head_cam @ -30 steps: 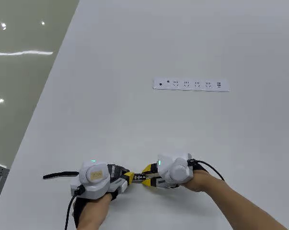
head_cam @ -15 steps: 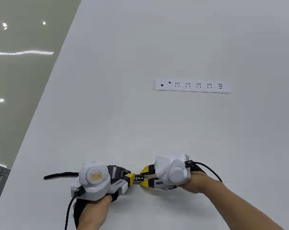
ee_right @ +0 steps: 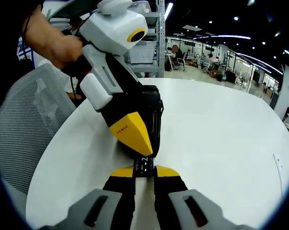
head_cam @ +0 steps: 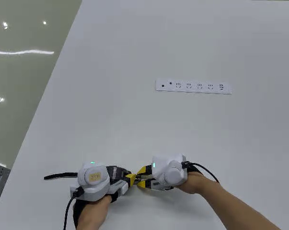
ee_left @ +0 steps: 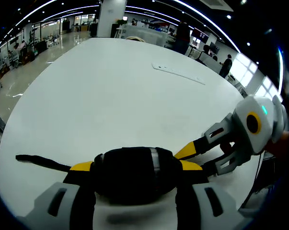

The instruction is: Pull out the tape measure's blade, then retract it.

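Note:
The black tape measure [ee_left: 134,175] sits between the yellow fingertips of my left gripper [ee_left: 134,165], which is shut on its case. In the head view the case [head_cam: 118,172] shows at the front of the left gripper [head_cam: 129,177], near the table's front edge. My right gripper [ee_right: 144,171] faces it and is shut on the tip of the blade [ee_right: 144,165]. Only a very short piece of blade shows between case and jaws. Both grippers nearly touch tip to tip, the right gripper [head_cam: 142,177] just right of the case. The tape measure's black strap [head_cam: 58,176] trails left on the table.
A white power strip [head_cam: 193,86] lies flat farther back on the white table [head_cam: 134,96]. The table's left edge [head_cam: 43,96] runs diagonally, with shiny floor beyond it. In the right gripper view a grey mesh chair back [ee_right: 24,124] stands beside the table.
My right gripper has moved left toward the left gripper, and the exposed blade between them has shortened to almost nothing. The left gripper has stayed put.

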A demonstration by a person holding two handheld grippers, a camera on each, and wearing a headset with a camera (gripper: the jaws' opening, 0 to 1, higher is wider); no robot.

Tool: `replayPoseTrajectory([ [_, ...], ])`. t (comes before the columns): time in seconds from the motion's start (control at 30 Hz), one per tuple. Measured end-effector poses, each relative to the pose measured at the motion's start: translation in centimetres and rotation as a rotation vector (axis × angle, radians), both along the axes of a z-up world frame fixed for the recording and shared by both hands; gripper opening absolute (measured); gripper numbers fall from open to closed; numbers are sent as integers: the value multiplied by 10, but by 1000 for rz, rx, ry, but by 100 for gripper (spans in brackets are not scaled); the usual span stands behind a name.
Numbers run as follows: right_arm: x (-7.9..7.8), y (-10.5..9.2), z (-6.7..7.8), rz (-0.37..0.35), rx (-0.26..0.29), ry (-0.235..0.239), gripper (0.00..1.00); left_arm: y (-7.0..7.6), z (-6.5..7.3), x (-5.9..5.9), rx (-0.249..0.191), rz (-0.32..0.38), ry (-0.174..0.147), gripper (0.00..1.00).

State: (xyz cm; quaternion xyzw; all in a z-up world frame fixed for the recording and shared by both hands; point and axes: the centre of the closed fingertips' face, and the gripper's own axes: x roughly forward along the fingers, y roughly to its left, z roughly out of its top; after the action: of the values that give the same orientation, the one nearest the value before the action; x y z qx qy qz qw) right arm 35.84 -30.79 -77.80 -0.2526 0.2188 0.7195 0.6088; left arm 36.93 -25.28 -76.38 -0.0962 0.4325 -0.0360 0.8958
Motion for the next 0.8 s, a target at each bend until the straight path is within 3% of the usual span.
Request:
replayPoseTrajectory([
  [0.8,0,14,1,8,28,2,12,0,0,0,-66,10,-8,65],
])
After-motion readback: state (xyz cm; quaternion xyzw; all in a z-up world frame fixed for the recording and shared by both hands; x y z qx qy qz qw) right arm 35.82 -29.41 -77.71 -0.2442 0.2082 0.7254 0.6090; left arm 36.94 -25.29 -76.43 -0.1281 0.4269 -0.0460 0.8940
